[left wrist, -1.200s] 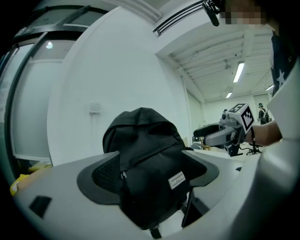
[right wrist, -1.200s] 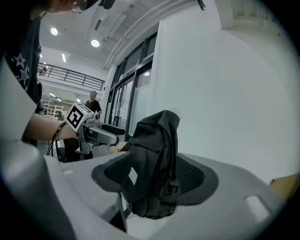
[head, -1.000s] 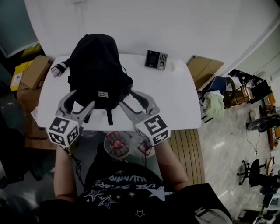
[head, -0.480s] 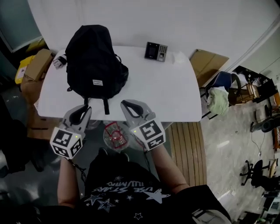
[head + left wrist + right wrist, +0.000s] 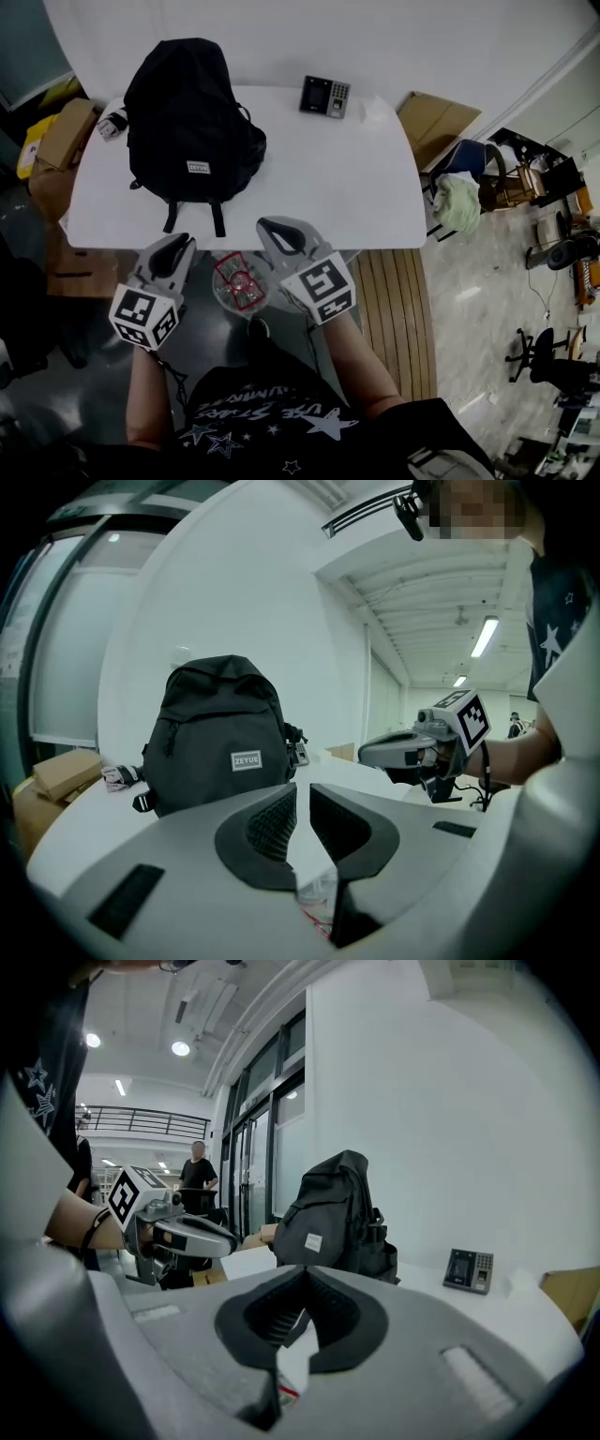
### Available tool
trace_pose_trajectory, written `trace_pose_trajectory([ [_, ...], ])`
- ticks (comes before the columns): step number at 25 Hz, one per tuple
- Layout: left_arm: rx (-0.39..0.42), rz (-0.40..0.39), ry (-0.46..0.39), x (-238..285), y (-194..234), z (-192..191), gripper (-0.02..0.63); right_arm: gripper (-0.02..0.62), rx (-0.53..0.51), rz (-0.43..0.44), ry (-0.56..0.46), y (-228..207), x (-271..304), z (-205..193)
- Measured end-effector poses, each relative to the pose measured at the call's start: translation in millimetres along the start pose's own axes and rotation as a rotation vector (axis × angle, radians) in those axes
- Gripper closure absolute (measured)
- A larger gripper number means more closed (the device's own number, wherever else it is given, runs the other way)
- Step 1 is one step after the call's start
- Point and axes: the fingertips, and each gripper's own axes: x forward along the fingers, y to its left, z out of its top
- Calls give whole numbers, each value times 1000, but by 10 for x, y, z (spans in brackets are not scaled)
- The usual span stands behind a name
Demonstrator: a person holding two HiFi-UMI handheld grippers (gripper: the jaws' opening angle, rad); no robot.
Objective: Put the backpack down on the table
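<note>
Grey L gripper [image 5: 179,242] closed & empty, R gripper [image 5: 266,226] same, backpack [image 5: 187,122] apart

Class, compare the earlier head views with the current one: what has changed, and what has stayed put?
The left gripper and right gripper drew back from the backpack, past the near edge of the table toward the person, and their jaws closed empty. The backpack stays upright on the table; the keypad terminal has not moved.

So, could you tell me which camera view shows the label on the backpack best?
The left gripper view: the label faces the camera on the backpack, large enough to read ZEYUE. The head view shows it as a tiny pale patch; the right gripper view shows it small and oblique, unreadable.
</note>
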Motion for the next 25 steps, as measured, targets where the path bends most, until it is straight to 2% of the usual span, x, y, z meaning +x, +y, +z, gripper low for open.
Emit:
trace_pose_trajectory([
  [7,-52,-32,-12,-468,-89,-144,554,595,0,-28,35,443,-61,-51],
  [13,-27,-51,-43,-862,-189,-120,554,595,0,-46,15,864,-199,16],
  [25,7,-96,-69,-1467,-627,-182,554,595,-35,-96,12,1418,-703,86],
])
